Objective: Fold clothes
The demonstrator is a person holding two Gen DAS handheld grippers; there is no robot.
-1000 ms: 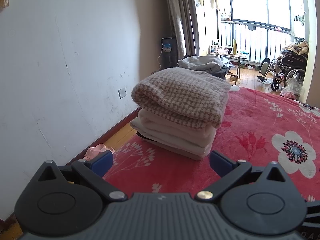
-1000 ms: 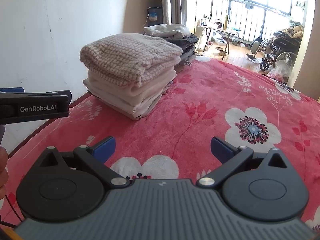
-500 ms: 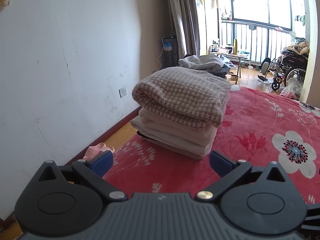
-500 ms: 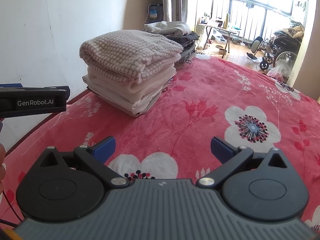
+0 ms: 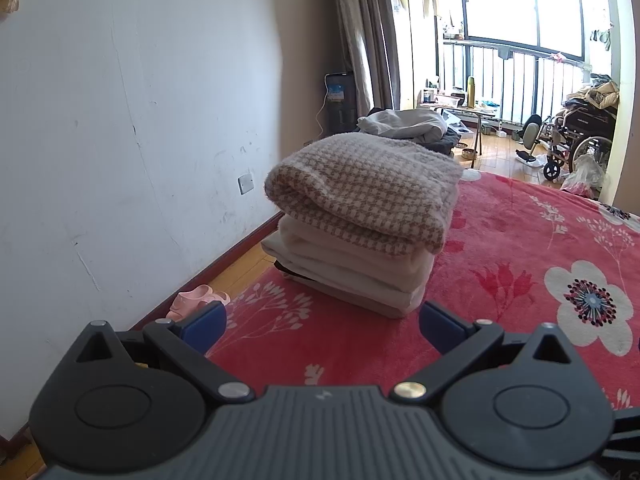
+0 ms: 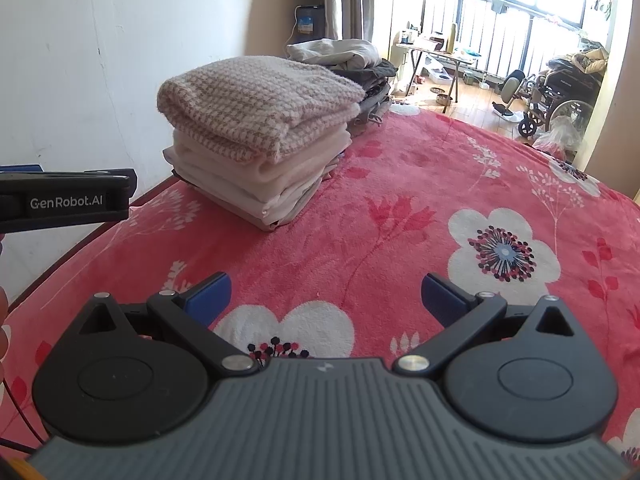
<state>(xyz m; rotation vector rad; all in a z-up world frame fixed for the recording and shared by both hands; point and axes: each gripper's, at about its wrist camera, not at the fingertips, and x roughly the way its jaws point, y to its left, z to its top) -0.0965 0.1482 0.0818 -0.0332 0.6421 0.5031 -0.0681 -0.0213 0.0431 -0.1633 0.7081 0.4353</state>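
Observation:
A stack of folded clothes (image 5: pixel 360 216) (image 6: pixel 256 136) sits near the bed's left edge, topped by a beige houndstooth knit over cream and grey layers. Behind it lies a second pile of grey and dark garments (image 5: pixel 404 124) (image 6: pixel 352 60). My left gripper (image 5: pixel 322 322) hovers open just in front of the stack, nothing between its blue pads. My right gripper (image 6: pixel 326 298) is open too, over the red floral blanket (image 6: pixel 420 200), further back from the stack. In the right wrist view the left gripper's body shows side-on at the left edge.
A white wall (image 5: pixel 120 140) runs close along the bed's left side, with pink slippers (image 5: pixel 196 300) on the wooden floor below. A small table (image 6: pixel 432 50), a wheelchair (image 5: pixel 576 140) and a railed window stand beyond the bed's far end.
Both views have crept slightly, the stack shifting a little in frame. Both grippers stay open and hold nothing.

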